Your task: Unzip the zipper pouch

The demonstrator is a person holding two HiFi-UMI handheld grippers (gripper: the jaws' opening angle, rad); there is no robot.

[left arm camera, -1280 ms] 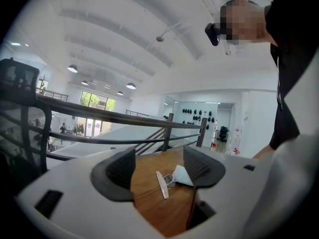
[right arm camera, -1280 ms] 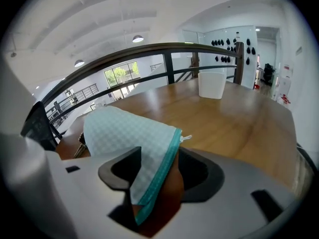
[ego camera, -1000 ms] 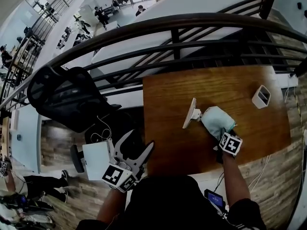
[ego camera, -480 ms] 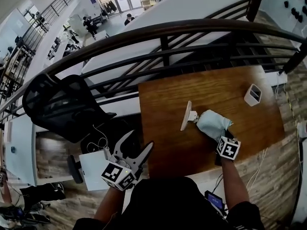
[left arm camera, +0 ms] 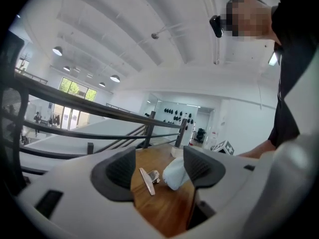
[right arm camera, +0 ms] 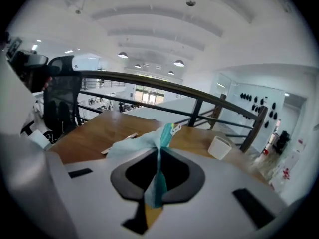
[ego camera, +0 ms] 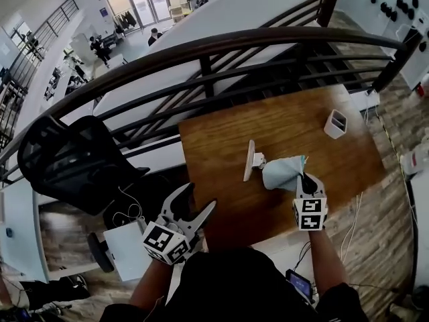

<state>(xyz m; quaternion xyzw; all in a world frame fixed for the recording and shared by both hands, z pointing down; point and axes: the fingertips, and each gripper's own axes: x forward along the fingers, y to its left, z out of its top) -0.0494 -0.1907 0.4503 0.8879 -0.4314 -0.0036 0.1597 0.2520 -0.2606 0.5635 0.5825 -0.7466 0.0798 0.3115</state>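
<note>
1. Railing (ego camera: 201,52) of dark bars curves past the far edge of the one wooden table (ego camera: 221,136). Compared with a second ago the head view has swung, so both sit lower and further left in the picture.
2. One black mesh chair (ego camera: 67,159) stands off the table's left side, on the floor below.
3. Two grippers are in view, each carrying a cube of black-and-white square markers, the only print visible.
4. The left gripper (ego camera: 199,196) hangs off the table's near left corner as before. Its jaws are spread wide with nothing between them, and its own view shows only the distant table through the gap.
5. The right gripper (ego camera: 303,178) was spread around the pouch a second ago. Its jaws are now clamped together on the pouch's teal edge, as the right gripper view shows (right arm camera: 158,176).
6. One zipper pouch (ego camera: 280,173), pale blue-green, sits near the middle of the table. It lay flatter a second ago and is now drawn up into a point at the right gripper. A small pale zipper pull (right arm camera: 174,128) sticks up at its top.
7. One white flat stand (ego camera: 250,160) rests on edge just left of the pouch, unmoved.
8. One white cup (ego camera: 336,123) stands apart near the far right corner, in the same place as before.
</note>
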